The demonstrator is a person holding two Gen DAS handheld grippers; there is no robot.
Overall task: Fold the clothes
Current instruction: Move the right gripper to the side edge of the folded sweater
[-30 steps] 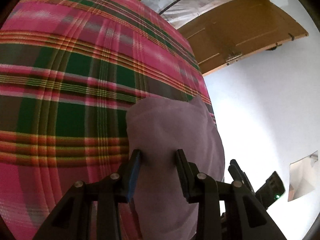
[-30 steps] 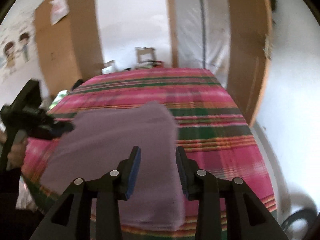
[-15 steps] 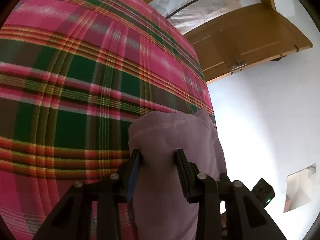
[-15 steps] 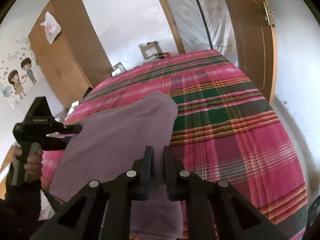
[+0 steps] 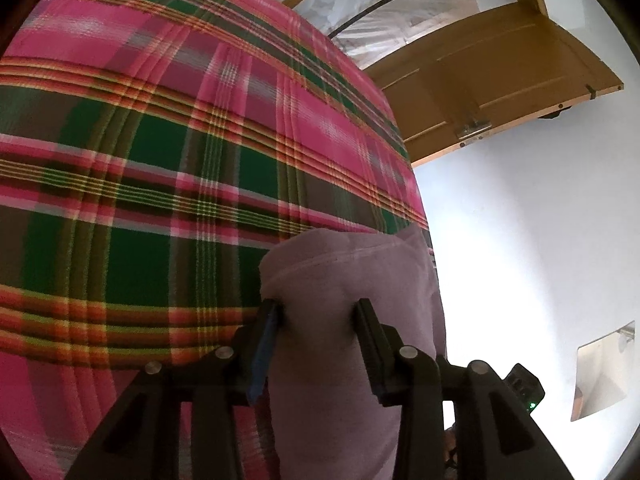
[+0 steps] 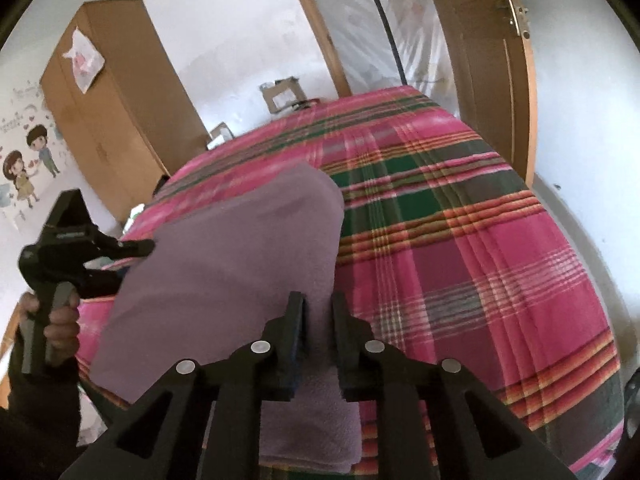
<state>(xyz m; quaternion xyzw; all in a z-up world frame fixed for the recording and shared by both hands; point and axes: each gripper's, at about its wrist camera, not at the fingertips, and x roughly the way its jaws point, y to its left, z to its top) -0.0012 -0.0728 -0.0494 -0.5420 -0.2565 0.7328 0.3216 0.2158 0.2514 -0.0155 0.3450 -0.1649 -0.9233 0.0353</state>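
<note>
I am opening both tongs, left tongs (image 5: 316,320) wide and right tongs (image 6: 318,314) narrow, astride the purple cloth (image 6: 240,264) lying under them on the bed (image 6: 460,248), and judging each should clear it before lifting.

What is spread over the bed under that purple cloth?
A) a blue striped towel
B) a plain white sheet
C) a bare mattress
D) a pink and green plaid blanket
D: the purple cloth lies on a plaid blanket of pink, green and orange stripes that covers the bed.
</note>
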